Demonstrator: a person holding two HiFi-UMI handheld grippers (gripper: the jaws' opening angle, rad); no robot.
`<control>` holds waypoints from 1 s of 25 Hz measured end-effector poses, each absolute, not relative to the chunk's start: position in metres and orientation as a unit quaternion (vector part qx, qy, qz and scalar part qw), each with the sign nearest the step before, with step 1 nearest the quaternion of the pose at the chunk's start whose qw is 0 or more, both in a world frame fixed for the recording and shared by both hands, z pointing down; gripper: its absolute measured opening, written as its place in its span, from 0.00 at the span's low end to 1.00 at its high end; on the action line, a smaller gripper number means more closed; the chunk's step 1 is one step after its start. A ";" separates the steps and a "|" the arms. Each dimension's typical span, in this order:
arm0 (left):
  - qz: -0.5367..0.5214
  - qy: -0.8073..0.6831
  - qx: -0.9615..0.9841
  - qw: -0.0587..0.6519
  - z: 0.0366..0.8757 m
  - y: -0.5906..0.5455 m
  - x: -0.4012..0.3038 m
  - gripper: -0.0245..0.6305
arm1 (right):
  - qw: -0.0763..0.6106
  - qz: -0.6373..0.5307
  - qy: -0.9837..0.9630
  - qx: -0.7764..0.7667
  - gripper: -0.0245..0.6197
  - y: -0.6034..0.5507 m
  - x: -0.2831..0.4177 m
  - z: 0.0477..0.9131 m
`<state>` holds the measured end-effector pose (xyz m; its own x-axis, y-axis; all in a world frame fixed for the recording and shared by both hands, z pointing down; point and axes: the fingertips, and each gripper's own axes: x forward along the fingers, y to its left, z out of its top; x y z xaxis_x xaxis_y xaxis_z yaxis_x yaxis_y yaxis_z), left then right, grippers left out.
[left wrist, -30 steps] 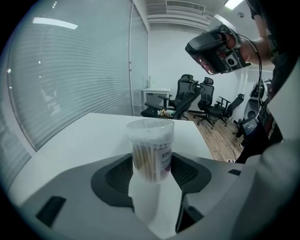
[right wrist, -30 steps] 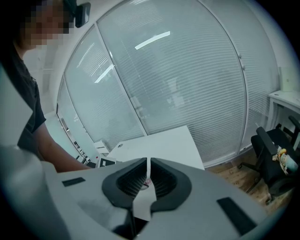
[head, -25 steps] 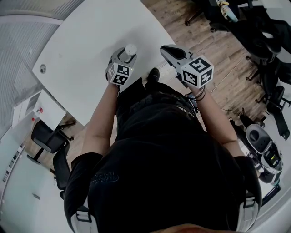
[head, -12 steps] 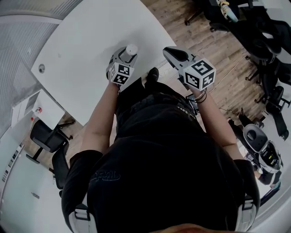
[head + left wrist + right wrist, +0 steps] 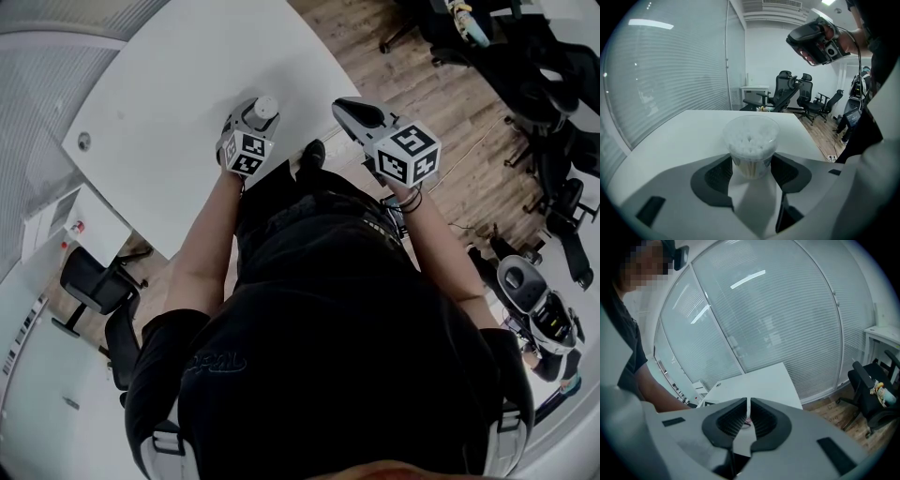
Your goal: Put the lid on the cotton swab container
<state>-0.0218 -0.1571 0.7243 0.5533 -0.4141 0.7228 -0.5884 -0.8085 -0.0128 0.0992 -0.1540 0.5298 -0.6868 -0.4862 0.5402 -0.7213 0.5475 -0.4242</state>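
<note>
A clear round cotton swab container point(image 5: 751, 140), packed with white swabs, stands on the white table point(image 5: 187, 94) near its right edge. A clear lid seems to cover its top. My left gripper point(image 5: 751, 161) has its dark pads against the container's lower sides, one on each side. From the head view the container point(image 5: 267, 105) shows as a small white disc at the tip of the left gripper point(image 5: 261, 112). My right gripper point(image 5: 339, 105) hangs in the air to the right, past the table's edge, jaws shut with nothing between them point(image 5: 748, 416).
A small round grommet point(image 5: 83, 141) sits in the table's far left part. Wooden floor point(image 5: 441, 103) lies to the right of the table. Black office chairs point(image 5: 553, 56) stand at the right and another chair point(image 5: 94, 281) at the lower left. Glass walls with blinds point(image 5: 787, 324) enclose the room.
</note>
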 end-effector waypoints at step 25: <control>0.355 -0.348 0.860 0.118 0.699 -0.132 -0.054 0.45 | 0.179 0.273 -0.886 0.328 0.10 -0.138 0.112 0.503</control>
<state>-0.0536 -0.1319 0.6988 0.5066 -0.5146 0.6918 -0.6817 -0.7303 -0.0442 0.1123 -0.1377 0.5034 -0.7209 -0.4837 0.4964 -0.6793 0.6353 -0.3674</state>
